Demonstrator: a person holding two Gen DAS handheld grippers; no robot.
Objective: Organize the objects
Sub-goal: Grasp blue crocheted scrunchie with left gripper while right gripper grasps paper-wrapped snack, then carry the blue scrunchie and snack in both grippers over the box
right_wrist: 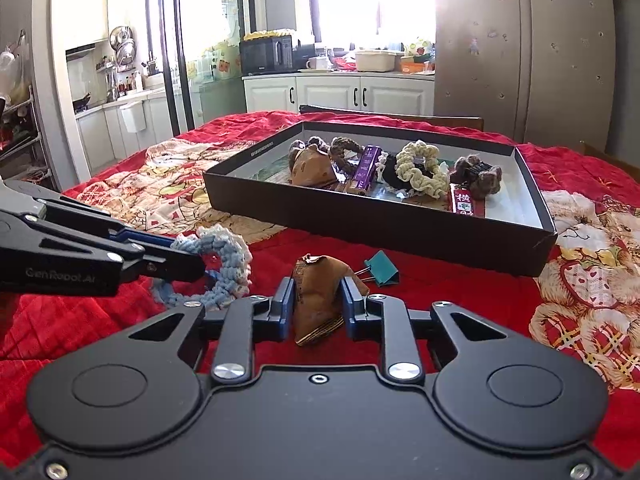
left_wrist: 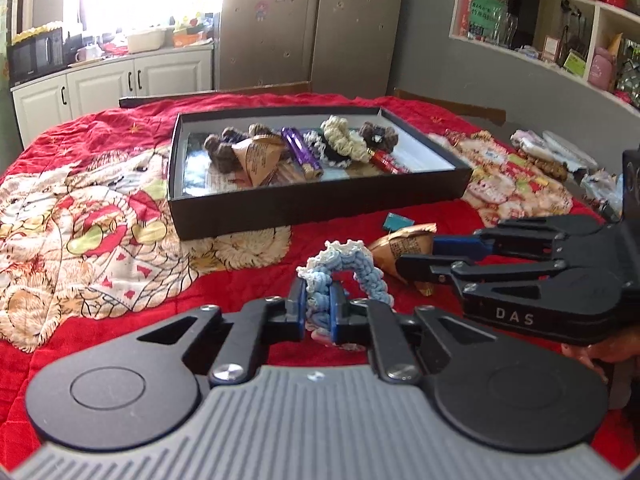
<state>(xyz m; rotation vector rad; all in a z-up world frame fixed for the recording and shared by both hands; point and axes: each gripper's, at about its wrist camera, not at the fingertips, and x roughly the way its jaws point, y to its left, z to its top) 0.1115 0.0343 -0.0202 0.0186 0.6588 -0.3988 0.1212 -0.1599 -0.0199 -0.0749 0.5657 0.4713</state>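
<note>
My left gripper (left_wrist: 319, 304) is shut on a blue and white crocheted scrunchie (left_wrist: 352, 264), seen too in the right wrist view (right_wrist: 228, 260), on the red blanket. My right gripper (right_wrist: 318, 300) is closed around a brown paper-wrapped packet (right_wrist: 316, 300), seen too in the left wrist view (left_wrist: 404, 244). A black shallow box (left_wrist: 304, 200) (right_wrist: 400, 228) lies beyond, holding several scrunchies, a brown packet, a purple stick and a red stick.
A teal binder clip (right_wrist: 382, 268) lies just past the brown packet. More small items (left_wrist: 548, 156) lie at the right on the blanket. The box's near wall stands between the grippers and its inside.
</note>
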